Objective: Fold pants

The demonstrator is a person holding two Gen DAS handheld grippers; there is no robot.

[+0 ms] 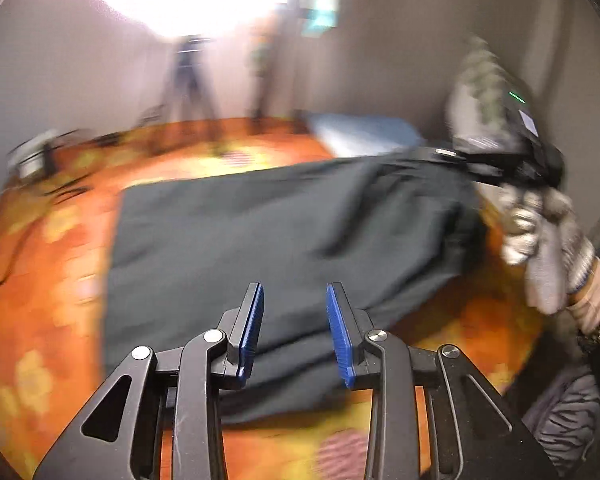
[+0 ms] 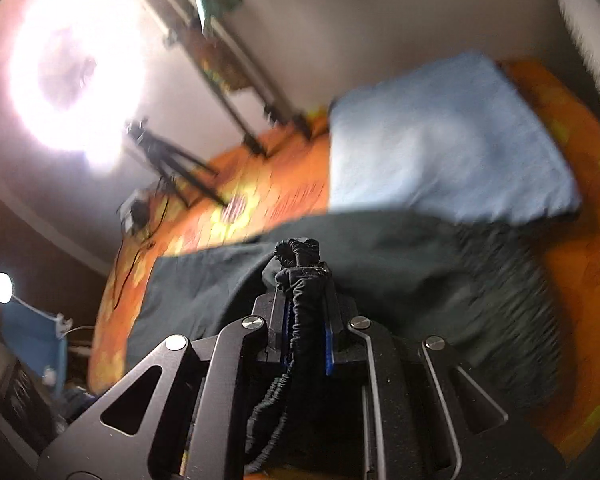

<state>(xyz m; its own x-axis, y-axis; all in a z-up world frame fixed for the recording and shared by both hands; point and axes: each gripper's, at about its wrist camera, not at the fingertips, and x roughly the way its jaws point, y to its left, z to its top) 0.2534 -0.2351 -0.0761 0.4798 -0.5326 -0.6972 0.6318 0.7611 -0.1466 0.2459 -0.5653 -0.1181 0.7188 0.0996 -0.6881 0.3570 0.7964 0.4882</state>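
Note:
Dark pants (image 1: 260, 240) lie spread on an orange patterned bed cover (image 1: 40, 280). My left gripper (image 1: 295, 292) hovers over their near edge, blue pads apart with nothing pinched between them. At the far right corner of the pants, a gloved hand (image 1: 540, 232) holds my right gripper (image 1: 452, 156) against the cloth. In the right wrist view, the right gripper (image 2: 306, 296) is shut on a bunched, elastic edge of the pants (image 2: 400, 264), which rises above its fingertips. The rest of the garment trails away behind it, blurred.
A folded light-blue cloth (image 2: 440, 140) lies on the cover (image 2: 268, 188) just beyond the pants, also visible as the blue cloth (image 1: 364, 132). A tripod (image 2: 172, 164) and a bright ring light (image 2: 76, 76) stand at the far side. A cable runs along the left edge.

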